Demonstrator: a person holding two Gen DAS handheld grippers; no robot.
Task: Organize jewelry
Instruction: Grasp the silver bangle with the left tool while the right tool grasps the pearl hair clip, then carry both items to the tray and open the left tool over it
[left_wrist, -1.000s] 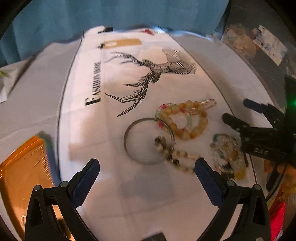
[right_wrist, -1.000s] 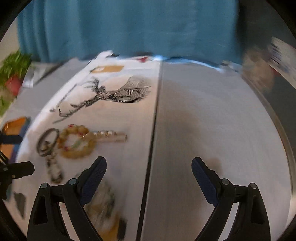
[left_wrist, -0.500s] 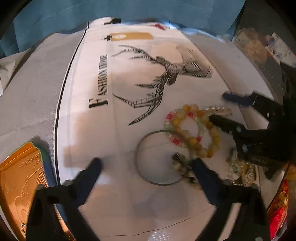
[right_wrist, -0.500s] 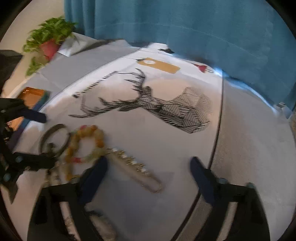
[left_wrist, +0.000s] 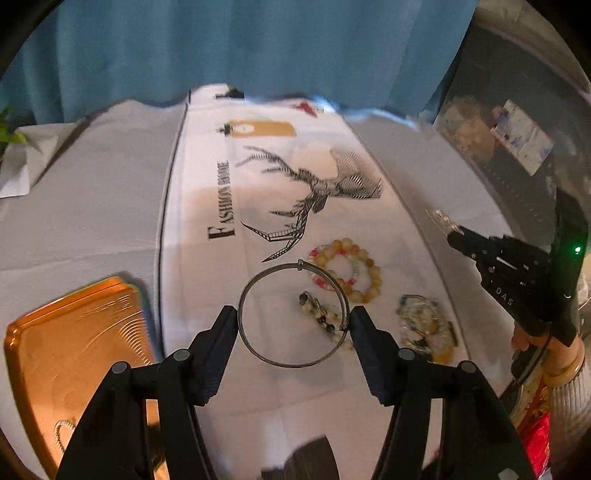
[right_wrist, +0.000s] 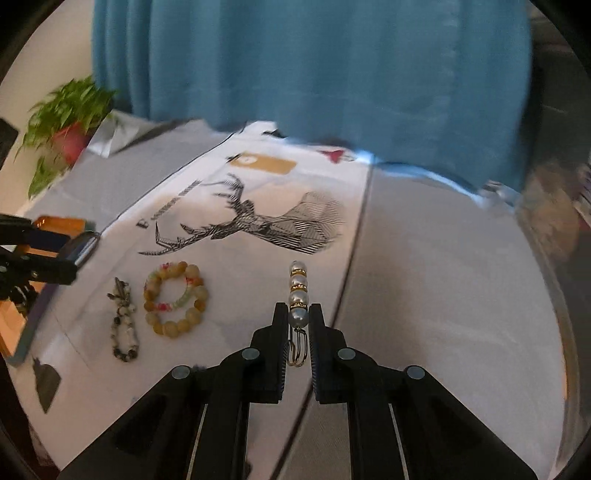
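My left gripper (left_wrist: 293, 317) is shut on a thin silver bangle (left_wrist: 255, 350), one finger on each side of the ring, above the white deer-print cloth (left_wrist: 207, 280). My right gripper (right_wrist: 298, 314) is shut on a pearl hair clip (right_wrist: 297, 291) and holds it up; the clip also shows in the left wrist view (left_wrist: 439, 218). On the cloth lie a yellow bead bracelet (right_wrist: 173, 299), a dark-and-white bead bracelet (right_wrist: 123, 325) and a tangled bracelet heap (left_wrist: 424, 328). An orange tin tray (left_wrist: 70, 354) lies at the left.
A blue curtain (right_wrist: 314, 74) hangs behind the table. A potted plant (right_wrist: 70, 125) stands at the far left. A dark shelf with cards (left_wrist: 517, 147) is at the right. Grey tablecloth (right_wrist: 443, 295) spreads right of the white cloth.
My left gripper has closed on the silver bangle. My right gripper has closed on the pearl clip and lifted it off the cloth, away from the yellow bracelet.
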